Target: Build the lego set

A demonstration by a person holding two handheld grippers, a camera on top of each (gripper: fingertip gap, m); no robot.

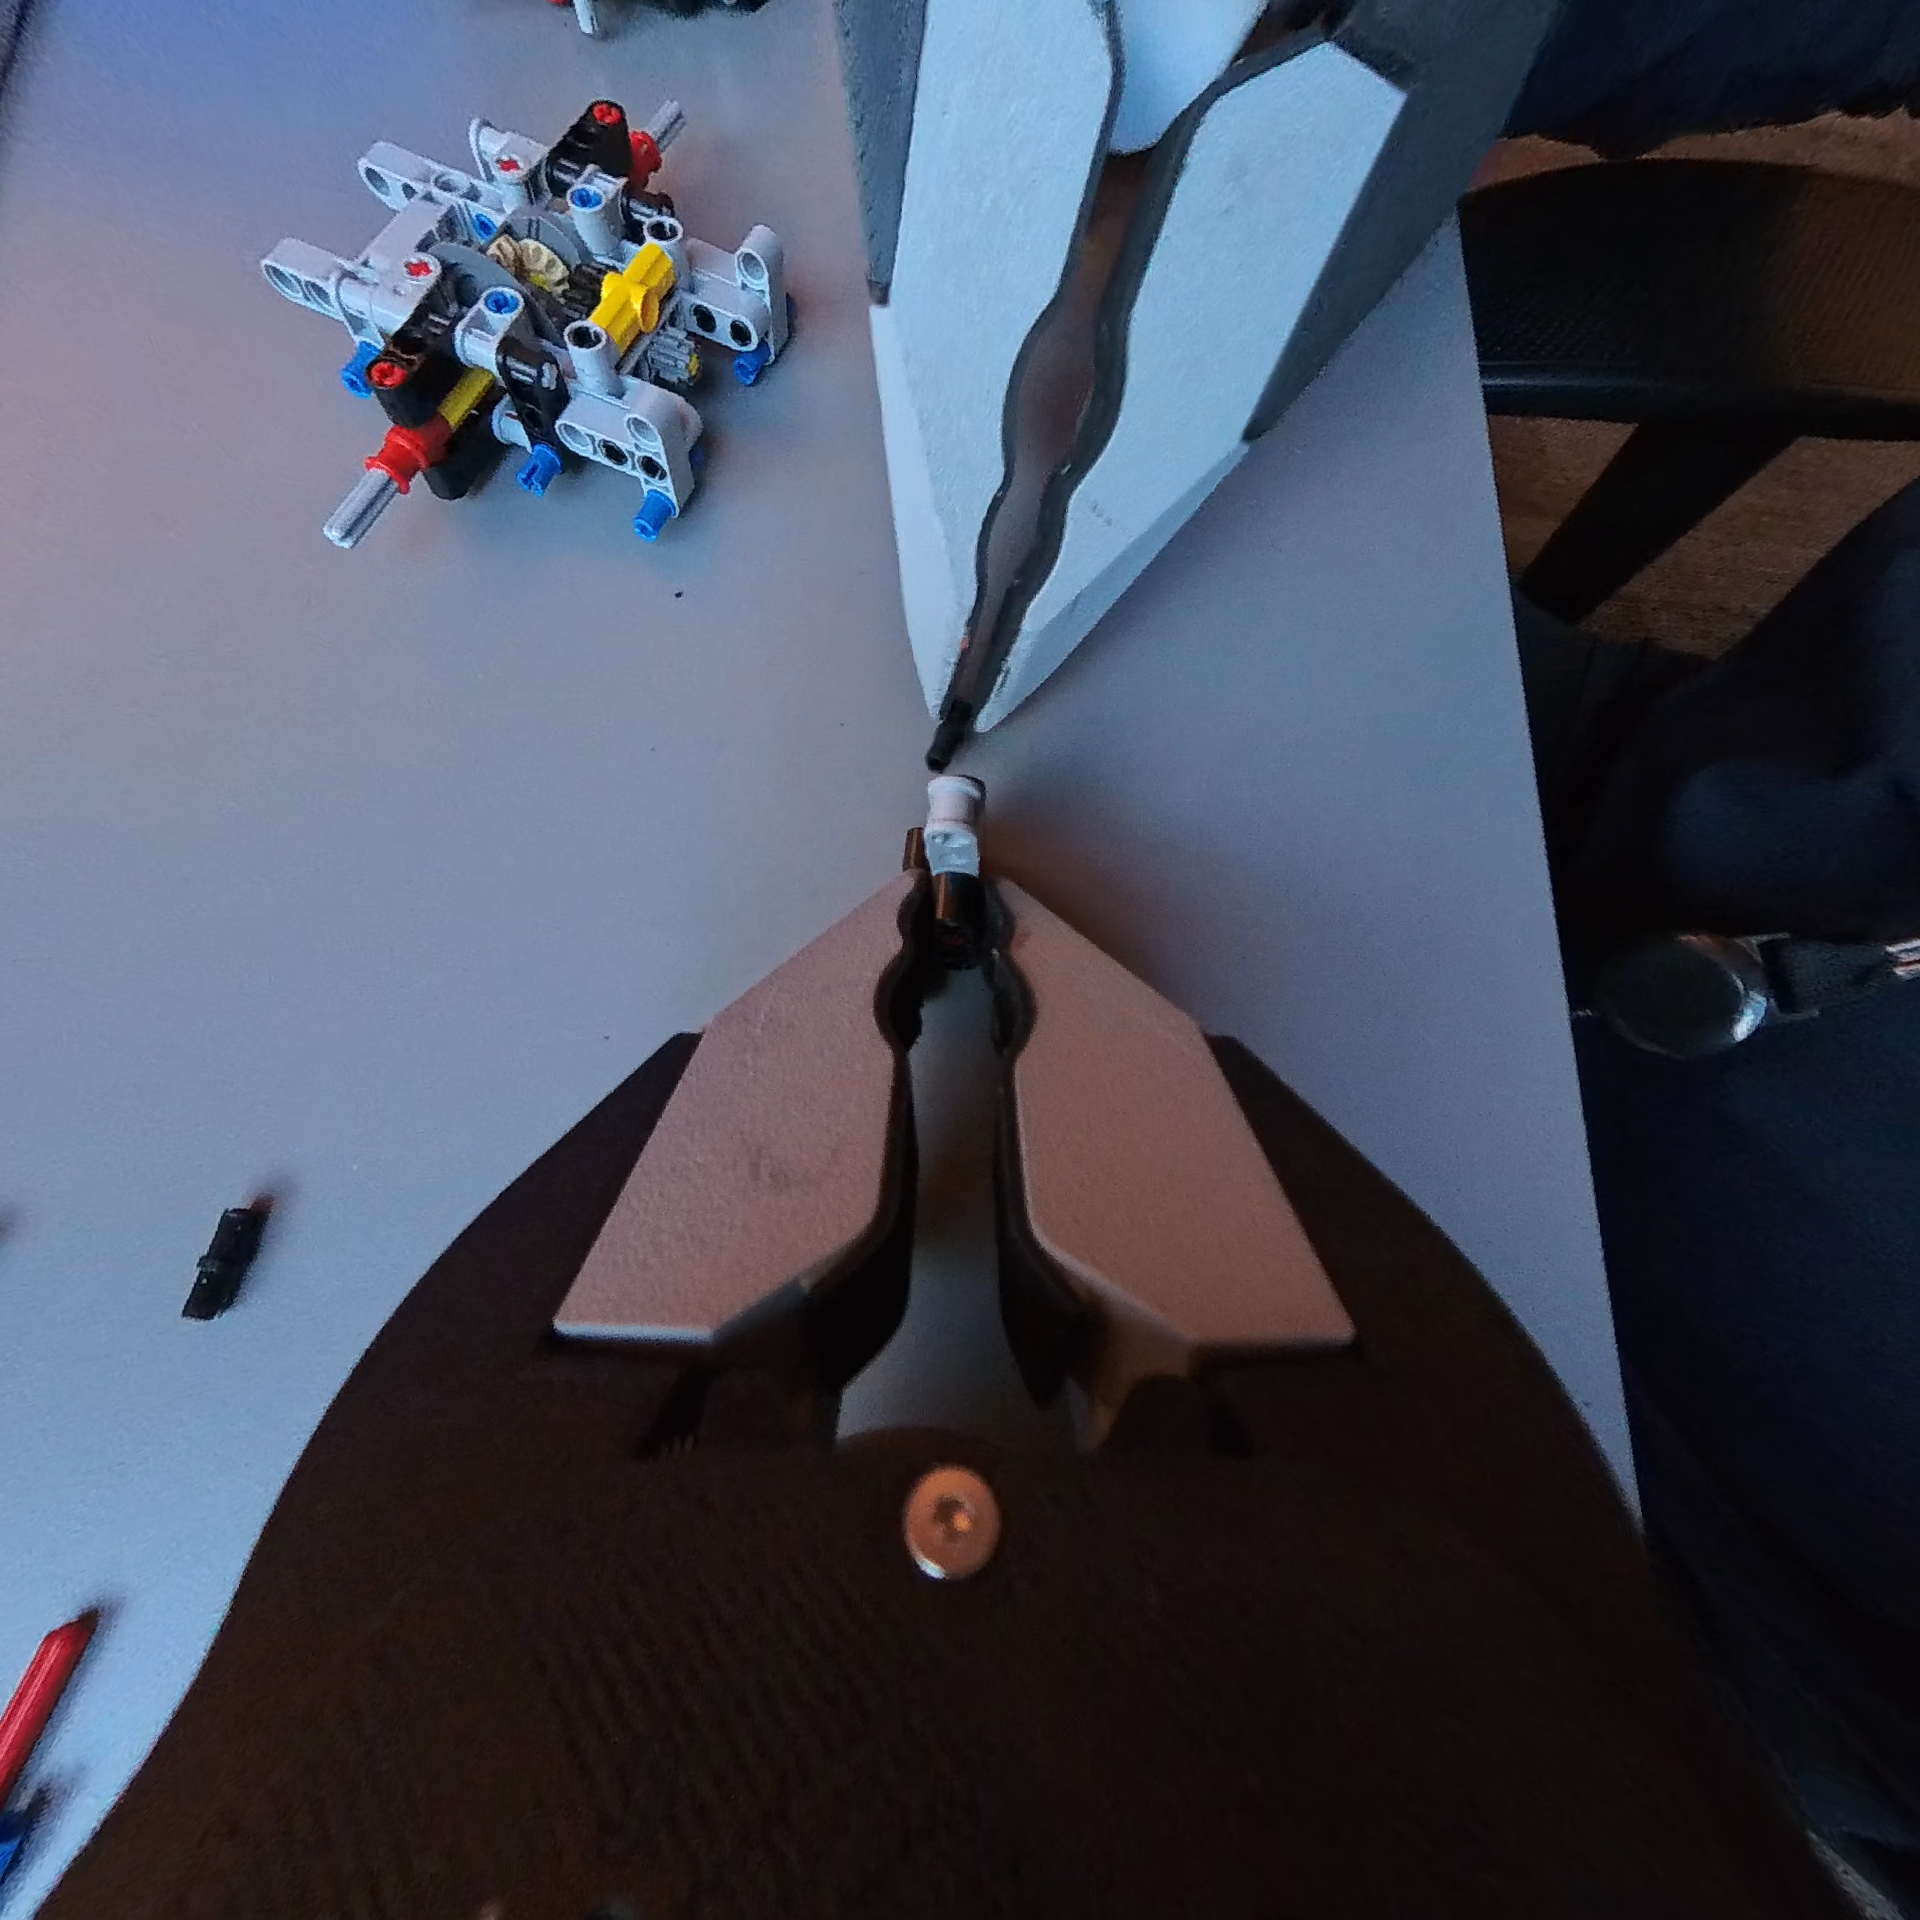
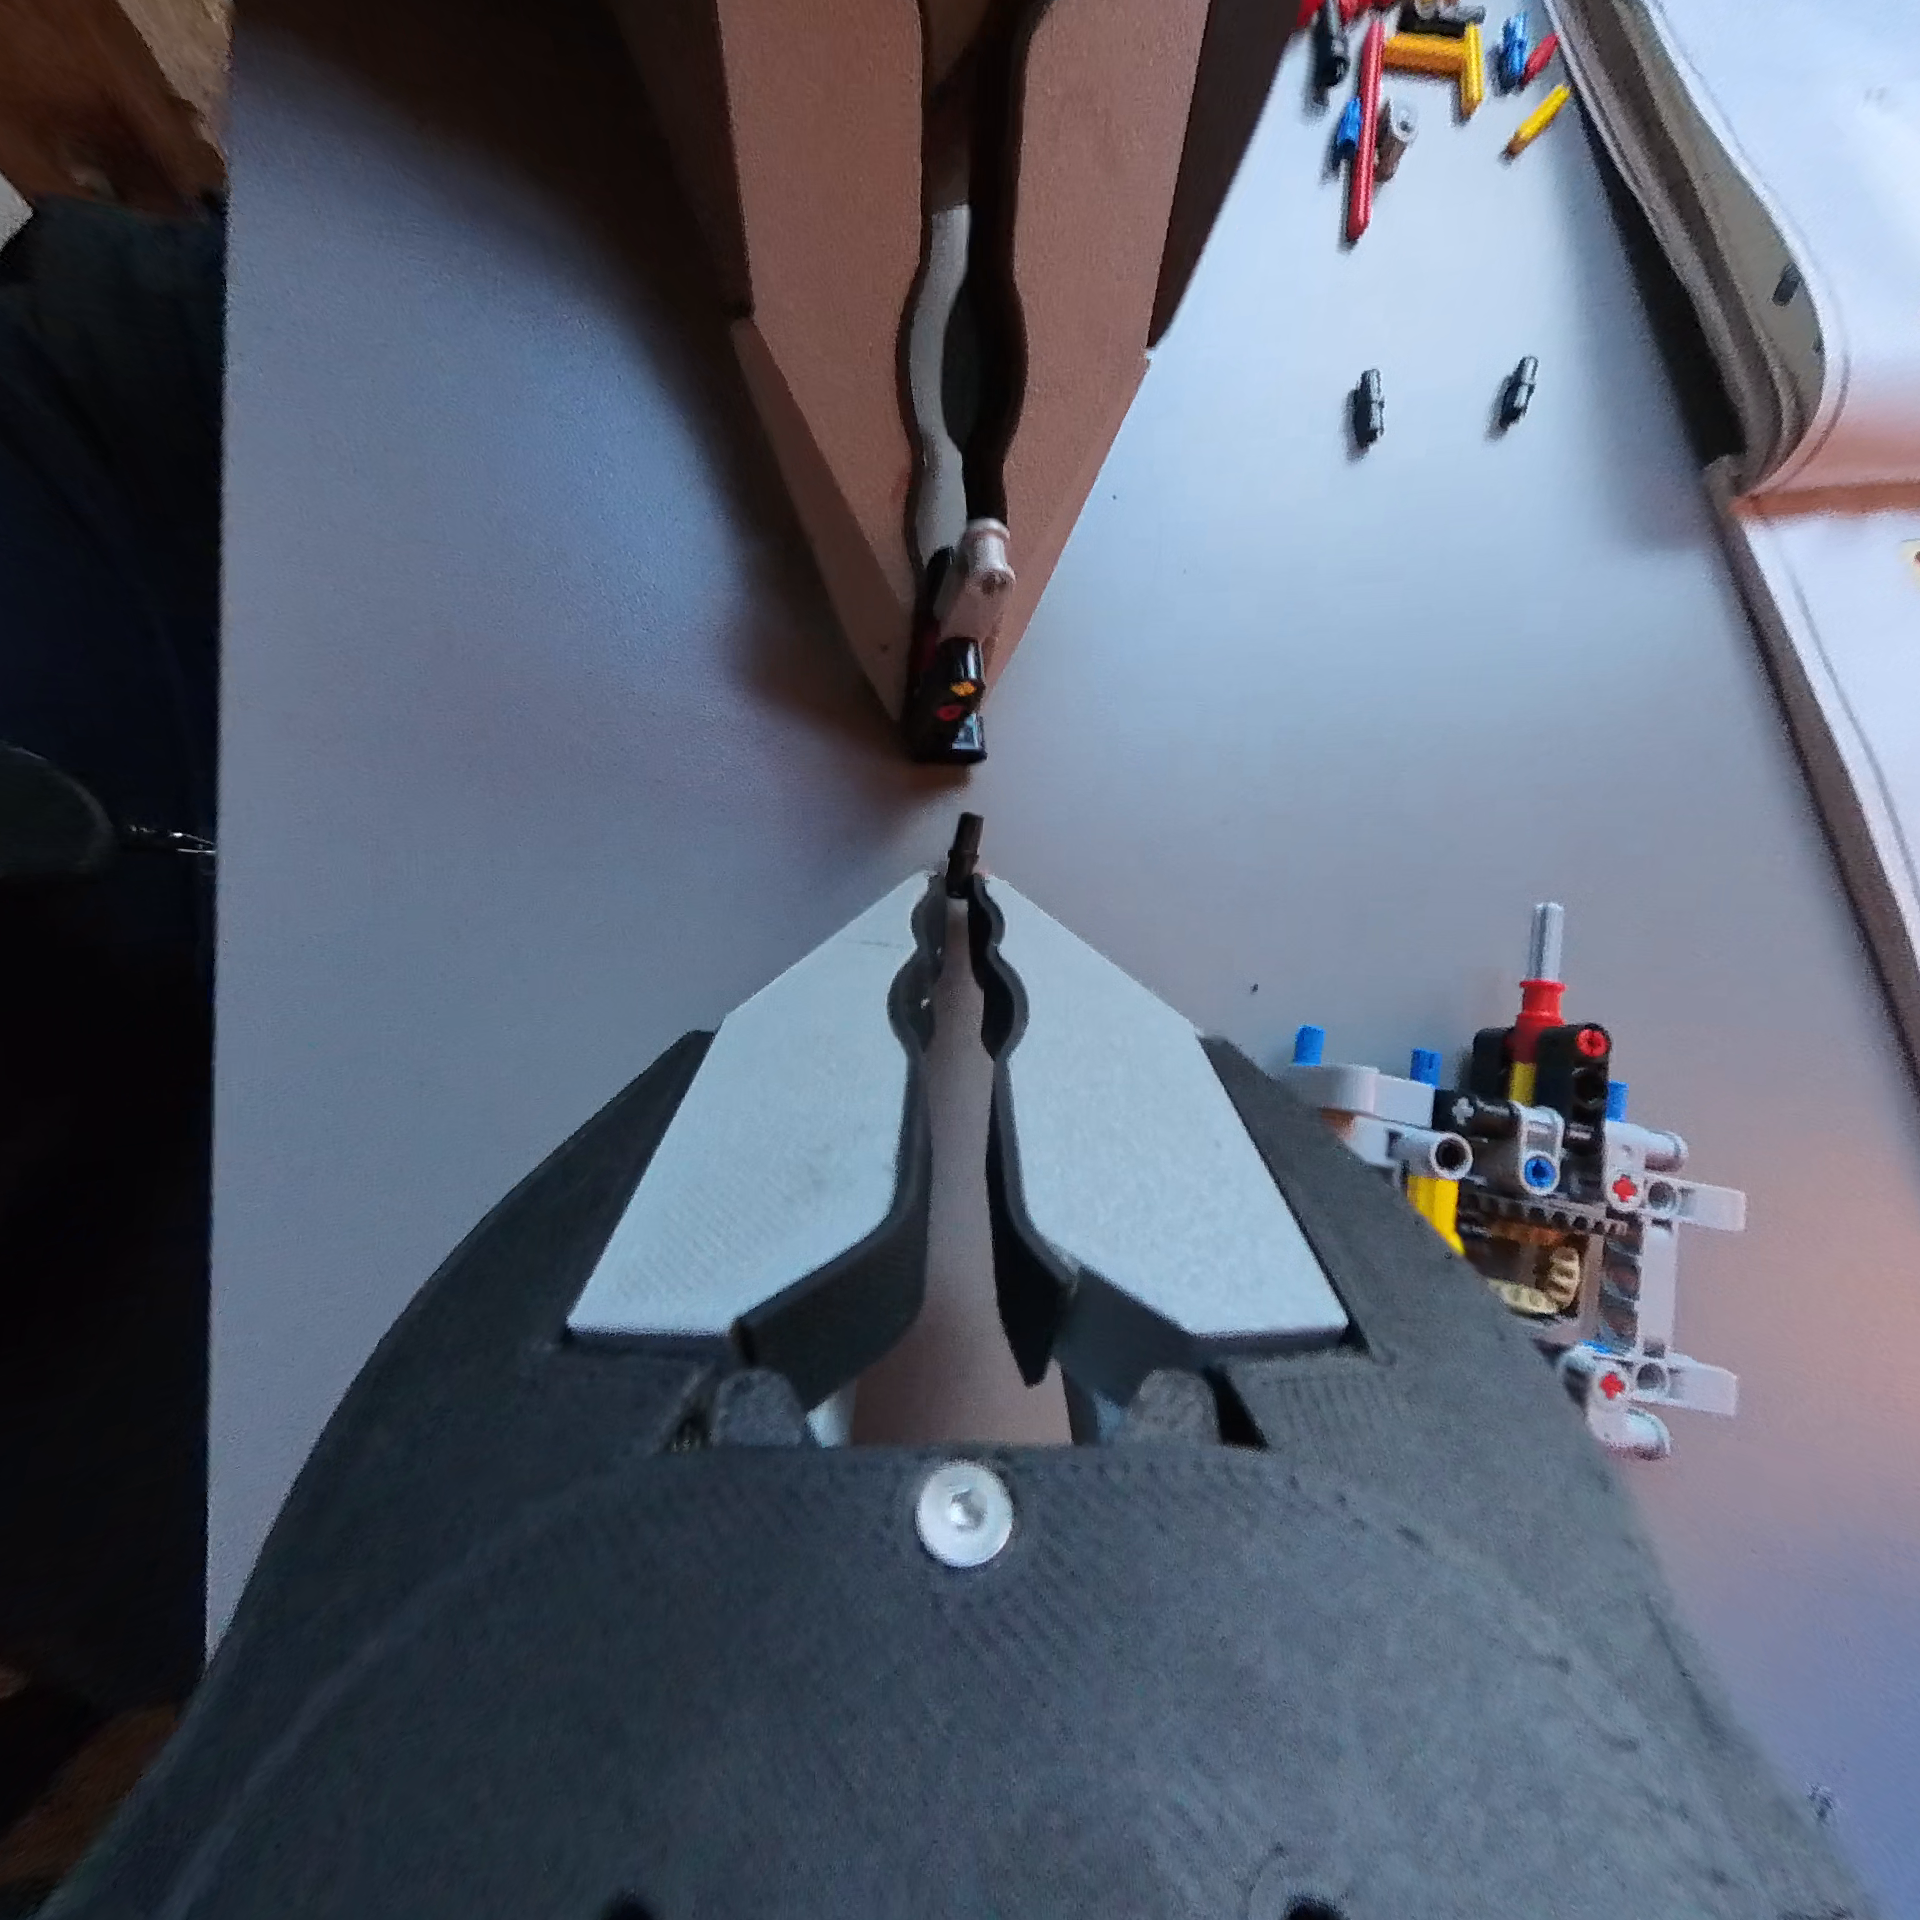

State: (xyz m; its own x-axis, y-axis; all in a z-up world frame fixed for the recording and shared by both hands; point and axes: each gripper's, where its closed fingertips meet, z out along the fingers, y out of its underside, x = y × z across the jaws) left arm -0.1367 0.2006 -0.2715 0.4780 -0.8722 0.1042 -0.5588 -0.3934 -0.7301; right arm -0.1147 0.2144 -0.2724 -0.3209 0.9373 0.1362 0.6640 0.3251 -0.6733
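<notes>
My left gripper point(image 1: 953, 902) is shut on a small black and light grey connector piece point(image 1: 951, 847), which sticks out past its fingertips; it also shows in the right wrist view point(image 2: 956, 691). My right gripper point(image 2: 961, 878) is shut on a small black pin point(image 2: 965, 844), its tip pointing at the connector piece across a short gap. The black pin also shows in the left wrist view point(image 1: 948, 730), at the tips of the white fingers point(image 1: 1122, 540) of the right gripper. Both grippers meet tip to tip above the grey table point(image 1: 520, 831).
A built assembly of grey, black, yellow, red and blue parts point(image 1: 520, 332) lies on the table, also in the right wrist view point(image 2: 1538, 1174). Loose black pins point(image 1: 221, 1262) point(image 2: 1369, 407) and coloured parts point(image 2: 1423, 73) lie about. The table edge point(image 1: 1507, 727) and a dark chair point(image 1: 1704, 343) are on the right. My two grippers' fingertips are within a few centimetres of each other.
</notes>
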